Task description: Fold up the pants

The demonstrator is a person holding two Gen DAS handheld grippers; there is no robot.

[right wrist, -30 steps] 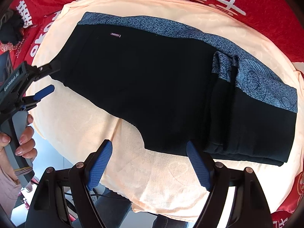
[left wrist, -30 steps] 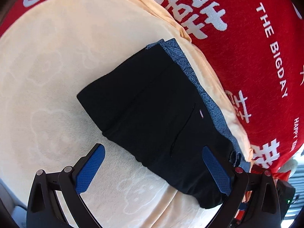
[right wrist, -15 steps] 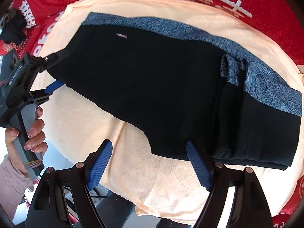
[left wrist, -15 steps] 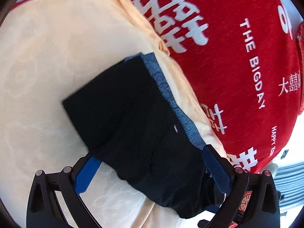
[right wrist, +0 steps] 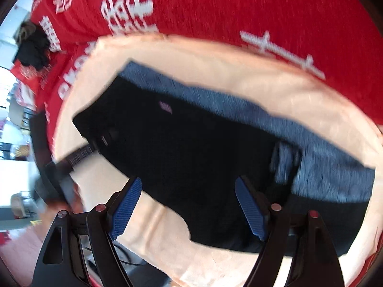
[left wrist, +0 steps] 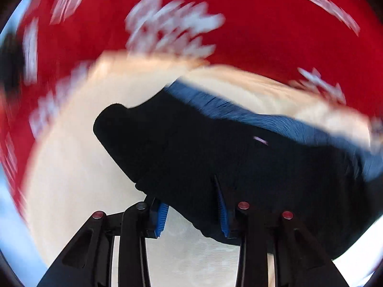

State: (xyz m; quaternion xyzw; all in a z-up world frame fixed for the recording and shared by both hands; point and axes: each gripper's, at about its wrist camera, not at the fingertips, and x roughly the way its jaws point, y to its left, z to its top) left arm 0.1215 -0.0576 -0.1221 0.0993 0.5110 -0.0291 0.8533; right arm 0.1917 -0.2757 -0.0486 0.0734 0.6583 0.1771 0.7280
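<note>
The black pants [right wrist: 191,148] with a blue-grey patterned side band [right wrist: 239,105] lie partly folded on a cream towel [right wrist: 275,81]. In the left wrist view the pants [left wrist: 191,148] fill the centre. My left gripper [left wrist: 191,205] has its jaws drawn in around the near edge of the pants, with black cloth between the blue pads [left wrist: 222,208]. It also shows in the right wrist view [right wrist: 100,141] at the pants' left end. My right gripper [right wrist: 189,203] is open just above the pants' near edge, holding nothing.
A red cloth with white lettering [right wrist: 239,12] covers the surface under the towel. A dark bundle [right wrist: 33,47] lies at the far left. The towel's near edge [right wrist: 215,263] overhangs the surface edge. Both views are blurred by motion.
My left gripper has moved in onto the pants' end, narrowed its jaws around the cloth and swung its view round. My right gripper has moved closer to the pants, still open.
</note>
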